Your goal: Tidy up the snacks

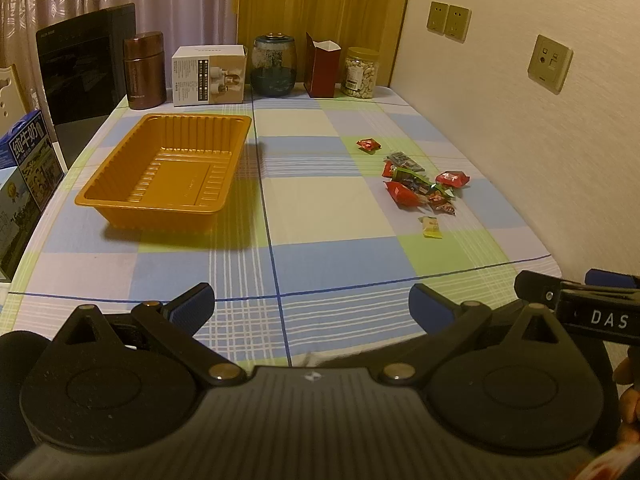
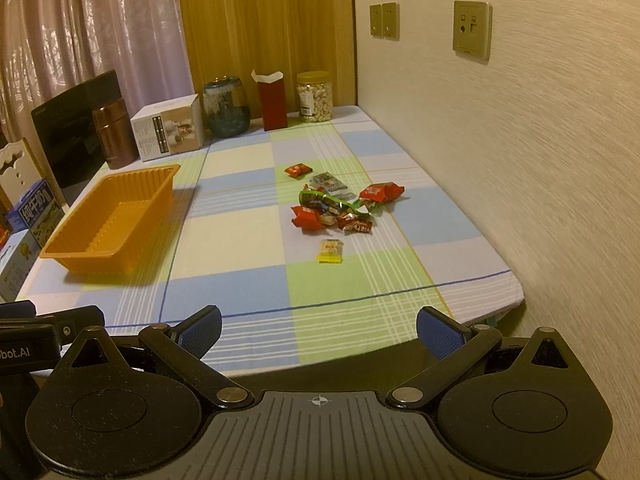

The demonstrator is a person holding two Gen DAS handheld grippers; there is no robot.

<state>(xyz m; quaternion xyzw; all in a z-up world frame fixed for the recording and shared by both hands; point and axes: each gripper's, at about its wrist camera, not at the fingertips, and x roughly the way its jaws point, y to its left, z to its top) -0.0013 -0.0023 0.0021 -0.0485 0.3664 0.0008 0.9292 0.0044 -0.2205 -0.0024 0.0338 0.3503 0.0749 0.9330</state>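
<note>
An empty orange plastic tray (image 1: pixel 168 168) (image 2: pixel 112 220) sits on the left of the checked tablecloth. A pile of wrapped snacks (image 1: pixel 420 184) (image 2: pixel 340 208) lies on the right side, mostly red packets with a green one. A lone red packet (image 1: pixel 369 145) (image 2: pixel 298 169) lies behind the pile and a yellow packet (image 1: pixel 431 227) (image 2: pixel 330 251) lies in front. My left gripper (image 1: pixel 312 304) is open and empty above the table's near edge. My right gripper (image 2: pixel 319 330) is open and empty, also at the near edge, in front of the pile.
At the table's back stand a brown flask (image 1: pixel 144 70), a white box (image 1: pixel 208 76), a dark glass jar (image 1: pixel 274 65), a red carton (image 1: pixel 321 66) and a nut jar (image 1: pixel 360 73). A black panel (image 1: pixel 84 64) and milk boxes (image 1: pixel 24 160) are left. A wall (image 2: pixel 520 160) runs along the right.
</note>
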